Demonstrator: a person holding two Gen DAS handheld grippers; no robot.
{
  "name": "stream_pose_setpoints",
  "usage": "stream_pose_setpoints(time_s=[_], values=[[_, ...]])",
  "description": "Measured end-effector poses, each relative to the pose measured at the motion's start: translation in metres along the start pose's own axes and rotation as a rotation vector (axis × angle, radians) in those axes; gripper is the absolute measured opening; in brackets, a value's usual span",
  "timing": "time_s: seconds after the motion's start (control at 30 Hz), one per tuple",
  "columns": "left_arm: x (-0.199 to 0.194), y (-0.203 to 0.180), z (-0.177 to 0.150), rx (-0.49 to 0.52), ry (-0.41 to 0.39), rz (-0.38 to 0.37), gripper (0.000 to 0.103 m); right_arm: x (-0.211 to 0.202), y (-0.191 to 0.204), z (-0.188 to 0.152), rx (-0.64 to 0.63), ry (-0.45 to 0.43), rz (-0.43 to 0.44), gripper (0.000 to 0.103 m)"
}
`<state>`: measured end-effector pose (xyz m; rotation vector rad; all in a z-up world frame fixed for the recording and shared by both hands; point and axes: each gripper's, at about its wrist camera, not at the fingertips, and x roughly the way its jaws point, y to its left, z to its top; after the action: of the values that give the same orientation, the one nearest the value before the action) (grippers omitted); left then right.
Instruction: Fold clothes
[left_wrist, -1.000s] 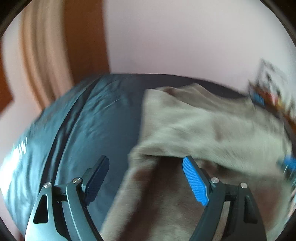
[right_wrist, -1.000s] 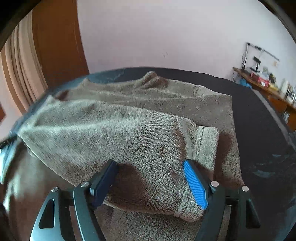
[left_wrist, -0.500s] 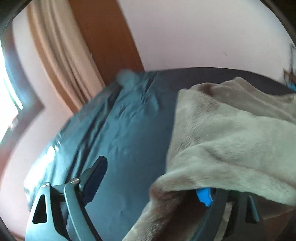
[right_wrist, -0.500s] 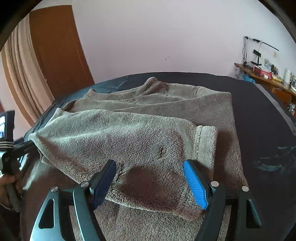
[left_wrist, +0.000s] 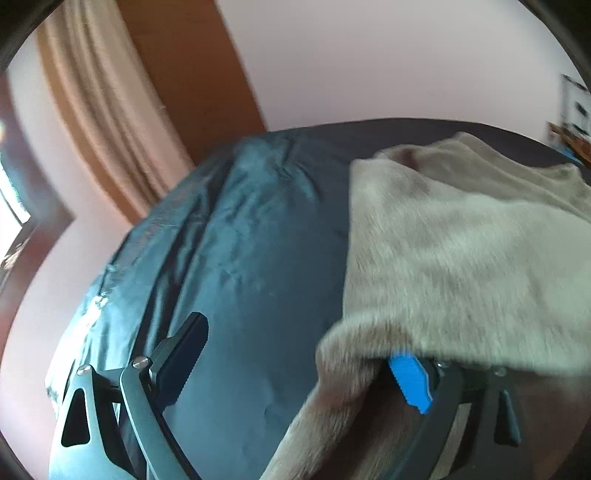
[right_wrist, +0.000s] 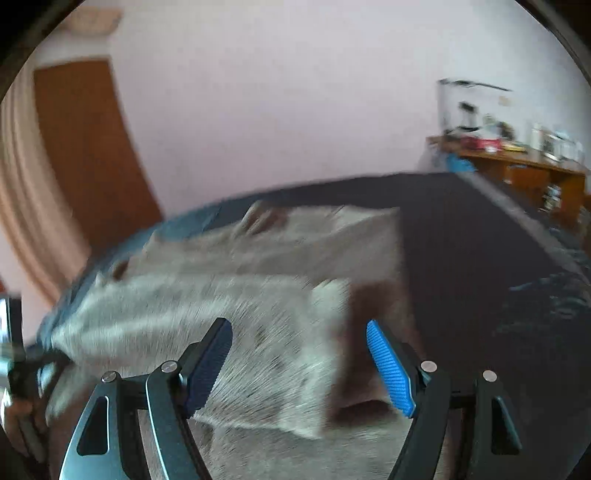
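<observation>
Fleece, grey-beige and thick-piled: the sweater (right_wrist: 236, 273) lies spread over the middle of the bed (right_wrist: 480, 236), with one sleeve (right_wrist: 229, 332) laid across the body so that its cuff end sits near the right gripper (right_wrist: 299, 363). By its look it is soft, limp and fairly bulky, likely light for its volume; it should drape and sag rather than hold a crease, and the pile should give the ribbed pads good bite. A hem, cuff or folded edge seems the best place to pinch, taking all layers at once so none slides off. That right gripper hovers over the sleeve with its jaws wide apart, holding nothing. The left gripper (left_wrist: 299, 363) sits at the sweater's left edge, jaws also spread wide; a fold of fleece (left_wrist: 443, 280) drapes over its blue finger (left_wrist: 408, 380), though nothing is pinched. Teal sheet (left_wrist: 236, 258) covers the bed's left side. Beyond stand a curtain (left_wrist: 107, 110), a wooden door (right_wrist: 85, 147) and, off the bed's right corner, a cluttered desk (right_wrist: 524, 166).
</observation>
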<state>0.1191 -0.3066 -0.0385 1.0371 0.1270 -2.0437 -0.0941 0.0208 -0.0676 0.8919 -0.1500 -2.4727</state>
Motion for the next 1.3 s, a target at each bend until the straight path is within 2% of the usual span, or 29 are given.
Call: stream_pose_setpoints(time_s=[0.07,0.13,0.23,0.37,0.43,0.6,0.67,0.77,0.93,1.1,1.3], values=[[-0.012,0.01,-0.006,0.017,-0.017,-0.038,0.095,-0.008,-0.016,0.005,0.06,-0.032,-0.021,0.077],[-0.026,0.023,-0.011,0.014,-0.03,-0.067,0.095,-0.007,-0.023,0.007,0.088,-0.026,-0.021,0.077],[-0.04,0.034,-0.011,-0.02,-0.06,-0.085,0.095,-0.002,-0.017,0.008,0.072,-0.006,0.026,0.077],[-0.053,0.038,-0.002,-0.069,-0.117,-0.161,0.098,0.004,0.015,0.004,-0.073,0.025,0.14,0.077],[-0.051,0.02,0.006,-0.031,-0.119,-0.202,0.098,0.012,0.029,-0.002,-0.135,0.076,0.186,0.077],[-0.044,-0.033,0.028,0.087,-0.114,-0.301,0.099,0.037,0.042,-0.015,-0.206,0.188,0.099,0.078],[-0.023,-0.053,0.033,0.139,-0.032,-0.342,0.099,0.042,0.043,-0.016,-0.221,0.212,0.086,0.079],[0.01,-0.067,0.031,0.164,0.063,-0.353,0.102,0.046,0.051,-0.02,-0.284,0.228,0.059,0.086],[0.022,-0.058,0.032,0.111,0.064,-0.407,0.103,0.048,0.062,-0.028,-0.384,0.24,-0.019,0.088],[0.021,-0.065,0.029,0.13,0.033,-0.378,0.103,0.053,0.059,-0.026,-0.37,0.246,-0.008,0.09],[0.023,-0.062,0.03,0.115,0.026,-0.402,0.103,0.058,0.069,-0.029,-0.425,0.27,-0.027,0.102]])
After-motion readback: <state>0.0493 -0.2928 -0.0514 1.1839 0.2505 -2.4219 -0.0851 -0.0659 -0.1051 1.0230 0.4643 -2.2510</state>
